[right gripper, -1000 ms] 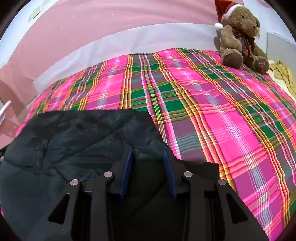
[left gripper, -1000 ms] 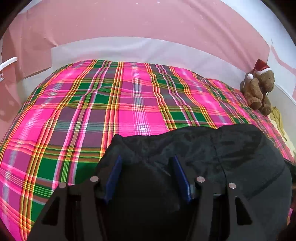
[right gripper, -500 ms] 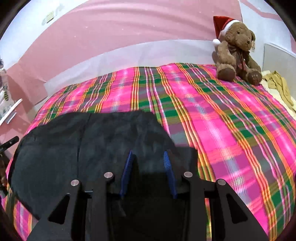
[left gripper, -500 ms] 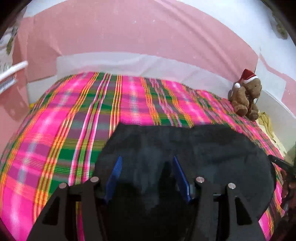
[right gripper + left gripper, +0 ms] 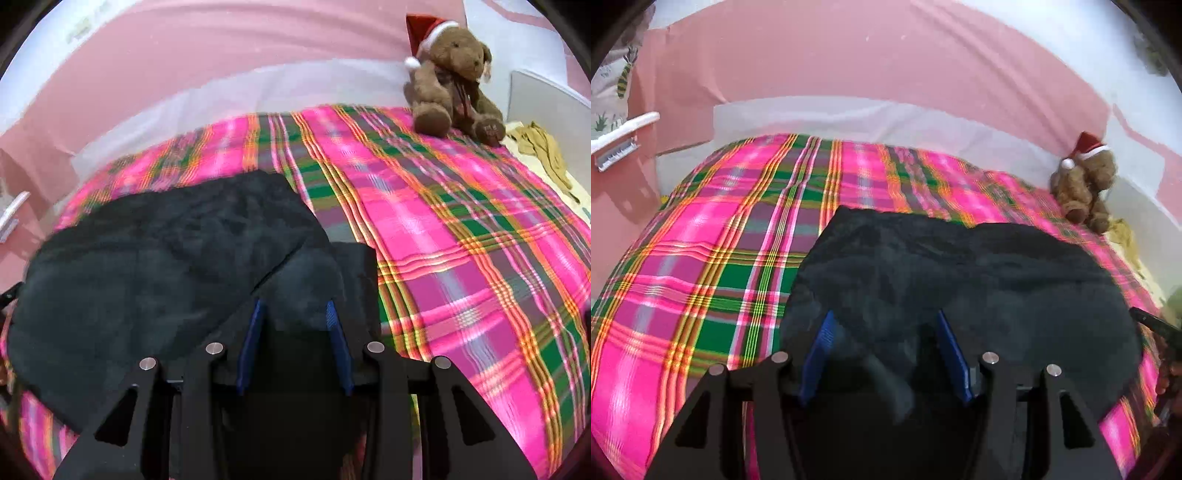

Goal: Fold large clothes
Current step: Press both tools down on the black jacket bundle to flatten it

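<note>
Right now both claws have hold of the same dark garment [image 5: 960,273], which lies spread across the near part of a bed covered by a pink and green plaid sheet [image 5: 713,258].

From the left wrist view, the left gripper [image 5: 886,325] has its 2 blue-lined fingers [image 5: 823,339] set fairly wide apart, with a bunched fold of the black cloth filling the gap between them. The cloth spreads away to the right, where the tip of the other tool pokes in at the frame edge.

From the right wrist view, the right gripper [image 5: 293,310] stands narrower, its blue pads [image 5: 334,328] pressed against a rounded hump of the garment [image 5: 166,258] at its right-hand corner. The bulk of the cloth lies to the left of this claw, wrinkled and partly doubled over.

A brown teddy bear in a red Santa hat [image 5: 450,77] sits at the far corner of the bed, well apart from the garment, and a yellowish cloth [image 5: 543,151] lies just beside it off the plaid sheet.
</note>
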A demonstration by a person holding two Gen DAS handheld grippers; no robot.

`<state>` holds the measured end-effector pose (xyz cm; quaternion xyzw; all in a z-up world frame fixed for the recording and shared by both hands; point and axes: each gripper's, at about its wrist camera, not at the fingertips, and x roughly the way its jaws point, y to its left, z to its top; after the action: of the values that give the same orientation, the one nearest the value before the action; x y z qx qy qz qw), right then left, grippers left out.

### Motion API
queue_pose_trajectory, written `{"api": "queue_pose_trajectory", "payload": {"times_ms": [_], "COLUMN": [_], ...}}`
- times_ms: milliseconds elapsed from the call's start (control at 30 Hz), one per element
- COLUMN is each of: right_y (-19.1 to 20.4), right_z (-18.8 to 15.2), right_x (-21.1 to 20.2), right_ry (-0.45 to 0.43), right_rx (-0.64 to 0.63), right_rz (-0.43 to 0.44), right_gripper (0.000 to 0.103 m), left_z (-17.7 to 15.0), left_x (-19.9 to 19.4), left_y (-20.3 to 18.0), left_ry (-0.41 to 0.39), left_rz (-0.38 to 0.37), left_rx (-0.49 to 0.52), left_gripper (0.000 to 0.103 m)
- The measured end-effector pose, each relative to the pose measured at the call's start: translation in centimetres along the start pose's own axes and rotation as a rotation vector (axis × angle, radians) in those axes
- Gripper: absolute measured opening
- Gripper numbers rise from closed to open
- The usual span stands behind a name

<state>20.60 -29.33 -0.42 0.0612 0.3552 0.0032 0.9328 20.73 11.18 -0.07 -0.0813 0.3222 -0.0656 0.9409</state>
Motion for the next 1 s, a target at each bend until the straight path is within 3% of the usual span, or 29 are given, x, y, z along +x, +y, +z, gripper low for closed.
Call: {"api": "queue_pose_trajectory", "payload": {"times_ms": [133,333,600,767,1000], "right_y": [-0.2,-1.0,-1.2,-0.9,0.5], "right_z": [-2.4,-4.9,-4.9,-4.9,-3.8], "right_x": [-3.4,-0.9,-0.9,-4.3,-5.0], "right_ry": [-0.008,0.089,0.097,0.029,-0.006], "right_rx": [-0.005,0.036,0.034,0.025,-0.021], "right_rz": [0.024,0.004,-0.005,0.004,0.035], "right_gripper": [0.036,0.038,0.04,0.04,0.041], "left_z": [-2.2,-4.9,-4.8,-4.5,-2.7], "left_x": [-2.1,-0.1,-0.9,-3.8,-3.3], "left_y": [-0.4,0.5,-0.1,-1.0,-2.5], "left_ry": [-0.003,0.046,0.051,0.04,0.056], "left_rz": [-0.017,0.014,0.049,0.056,0.104], "left_rx": [0.006,-0.053,-0.071,-0.055,-0.036], "left_gripper": [0.058,0.058,0.058,0.058,0.058]}}
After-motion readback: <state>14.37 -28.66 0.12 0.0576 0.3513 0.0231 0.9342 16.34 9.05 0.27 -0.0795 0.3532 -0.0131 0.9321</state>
